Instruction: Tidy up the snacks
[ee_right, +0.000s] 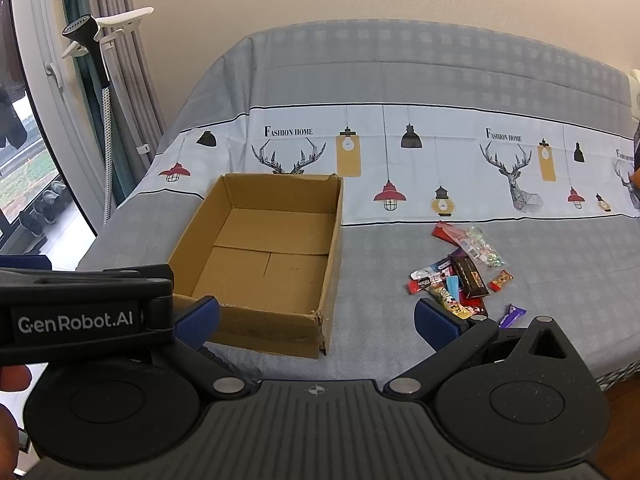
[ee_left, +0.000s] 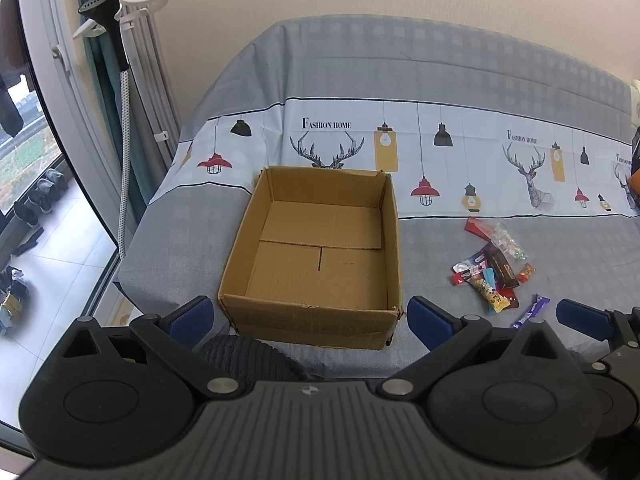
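Glossy foil and clear plastic mark the snacks (ee_right: pixel 460 276), which are heaped in a loose pile on the grey bedspread (ee_right: pixel 400 76), well to the right of the cardboard box (ee_right: pixel 276 256). Thin bars, flat sachets and a transparent bag of small sweets (ee_left: pixel 507 240) are overlapped, while one purple bar (ee_left: pixel 531 311) is left slightly apart at the near edge. The box is set open-topped and empty, its corrugated walls matte brown and one near corner torn; it is judged to be the intended container, placed within reach of both tools. The left gripper (ee_left: pixel 310 318) is held wide apart before the box, nothing between its blue pads. The right gripper (ee_right: pixel 316 320) is likewise spread wide and empty, nearer the pile. Nothing has been sorted yet.
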Tool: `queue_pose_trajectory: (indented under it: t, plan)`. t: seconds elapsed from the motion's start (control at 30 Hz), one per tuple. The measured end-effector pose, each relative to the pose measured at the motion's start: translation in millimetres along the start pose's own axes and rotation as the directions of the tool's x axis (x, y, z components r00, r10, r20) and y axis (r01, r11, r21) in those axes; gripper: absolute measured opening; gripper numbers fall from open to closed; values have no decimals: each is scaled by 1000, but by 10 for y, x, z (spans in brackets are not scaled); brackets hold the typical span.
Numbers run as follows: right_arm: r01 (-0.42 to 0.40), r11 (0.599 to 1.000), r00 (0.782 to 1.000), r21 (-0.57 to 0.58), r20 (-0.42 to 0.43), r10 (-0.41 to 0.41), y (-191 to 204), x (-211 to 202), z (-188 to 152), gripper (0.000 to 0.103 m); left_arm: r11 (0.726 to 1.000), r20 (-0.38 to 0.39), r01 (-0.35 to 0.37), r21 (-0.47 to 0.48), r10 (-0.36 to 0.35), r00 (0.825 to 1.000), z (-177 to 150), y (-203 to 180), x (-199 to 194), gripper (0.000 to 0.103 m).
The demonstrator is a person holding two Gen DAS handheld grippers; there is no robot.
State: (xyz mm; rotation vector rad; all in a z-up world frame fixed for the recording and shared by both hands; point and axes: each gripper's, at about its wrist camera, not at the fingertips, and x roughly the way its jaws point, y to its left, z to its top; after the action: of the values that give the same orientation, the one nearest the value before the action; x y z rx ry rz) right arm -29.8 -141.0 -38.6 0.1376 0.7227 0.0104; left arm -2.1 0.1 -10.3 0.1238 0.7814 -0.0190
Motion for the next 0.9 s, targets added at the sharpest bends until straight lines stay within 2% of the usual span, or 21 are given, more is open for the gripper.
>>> queue_pose_trajectory:
  t: [0.9]
  plan:
    - [-8, 1000, 1000, -1, -12, 8, -11, 39, -24, 103, 1000, -16, 0, 2, 0, 1000, -37, 35, 9, 103]
